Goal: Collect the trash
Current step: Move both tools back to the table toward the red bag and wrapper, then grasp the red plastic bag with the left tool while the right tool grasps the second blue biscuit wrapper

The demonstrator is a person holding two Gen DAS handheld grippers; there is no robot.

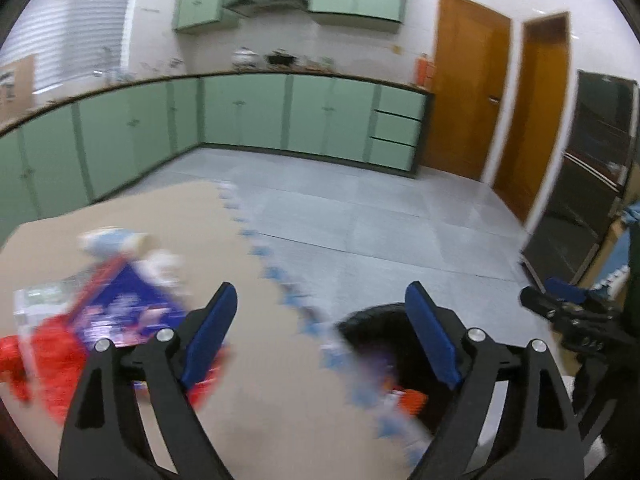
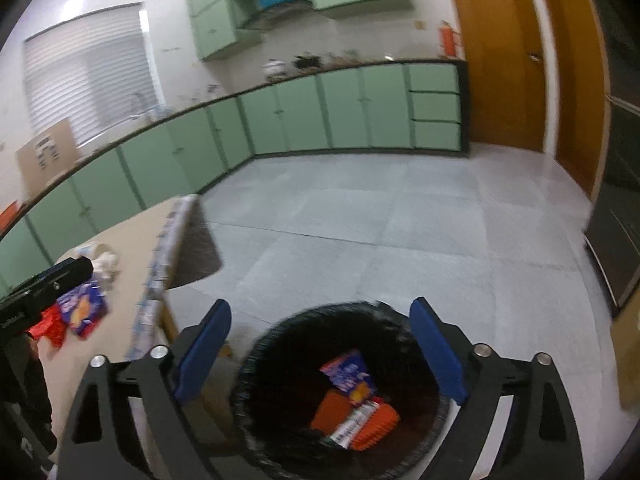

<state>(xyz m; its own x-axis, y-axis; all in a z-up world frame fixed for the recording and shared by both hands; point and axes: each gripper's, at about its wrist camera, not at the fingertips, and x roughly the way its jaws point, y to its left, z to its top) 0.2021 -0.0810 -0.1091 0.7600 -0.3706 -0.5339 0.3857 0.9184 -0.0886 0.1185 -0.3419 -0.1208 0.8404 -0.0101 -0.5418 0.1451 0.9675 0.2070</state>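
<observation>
At the lower left of the left wrist view, red and blue wrappers (image 1: 116, 312) lay on the counter (image 1: 248, 408). The left hand-held gripper (image 1: 320, 336) stood apart and empty, so fetching them seemed next. Right of it, the right hand-held gripper (image 2: 320, 348) gaped empty over the black bin (image 2: 256, 360), already holding several packets (image 2: 352, 396).

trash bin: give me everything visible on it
The bin is round, lined with a crinkly black bag, and stands upright on the grey tiled floor beside the table's edge. It is open-topped. Inside lie several wrappers: a blue-purple packet, orange ones and a white-green one. The open right gripper hangs above its mouth, holding nothing. The left wrist view shows it only as a blur.
</observation>
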